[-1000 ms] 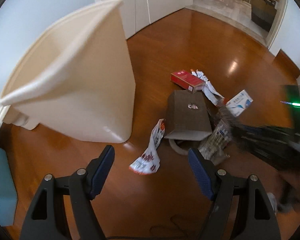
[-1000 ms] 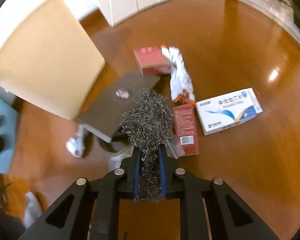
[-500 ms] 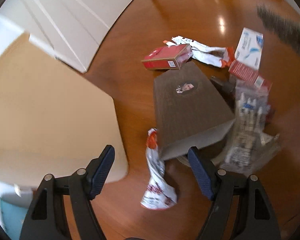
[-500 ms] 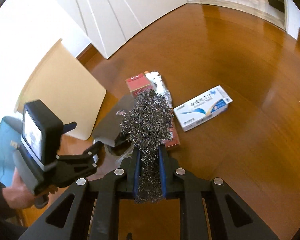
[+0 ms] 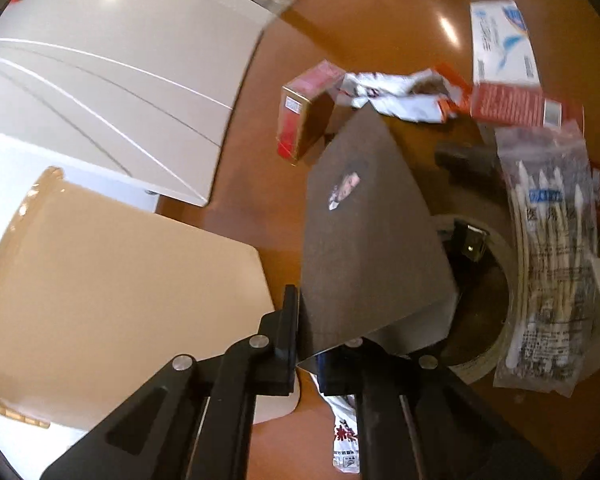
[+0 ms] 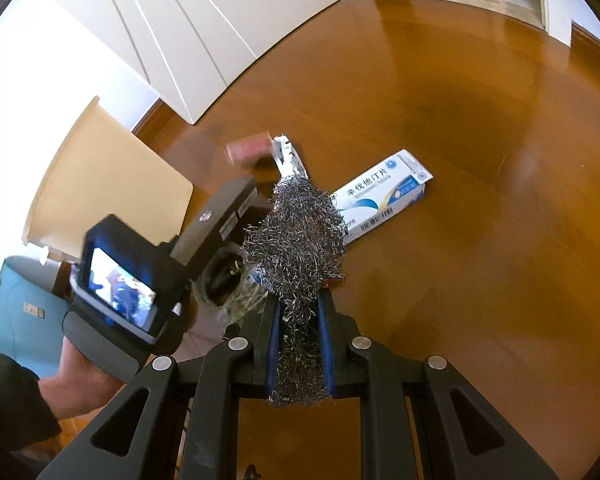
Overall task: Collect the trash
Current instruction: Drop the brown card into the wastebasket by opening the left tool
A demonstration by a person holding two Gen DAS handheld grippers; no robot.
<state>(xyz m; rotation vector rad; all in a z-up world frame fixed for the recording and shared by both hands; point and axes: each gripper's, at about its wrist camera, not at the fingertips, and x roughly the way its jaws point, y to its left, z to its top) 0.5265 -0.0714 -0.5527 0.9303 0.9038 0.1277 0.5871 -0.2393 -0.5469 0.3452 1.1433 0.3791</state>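
My left gripper (image 5: 312,344) is shut on the near edge of a flat grey-brown box (image 5: 364,240), lifted off the wooden floor; the box also shows in the right wrist view (image 6: 220,216). My right gripper (image 6: 298,320) is shut on a steel wool scrubber (image 6: 300,236), held above the floor. The cream trash bin (image 5: 112,292) stands just left of the left gripper and shows in the right wrist view (image 6: 108,184). More trash lies ahead: a red box (image 5: 304,116), a crumpled wrapper (image 5: 396,96), a white-blue box (image 5: 504,44), a swab bag (image 5: 552,264).
A tape roll (image 5: 484,304) lies under the grey box's far side. Another wrapper (image 5: 344,436) lies below the left gripper. White cabinet doors (image 5: 112,92) stand behind the bin. A teal object (image 6: 20,312) sits beside the bin. Open floor (image 6: 500,160) spreads to the right.
My left gripper moved forward and closed on the grey-brown box, which now tilts up off the floor. My right gripper still holds the scrubber and has drawn back and higher.
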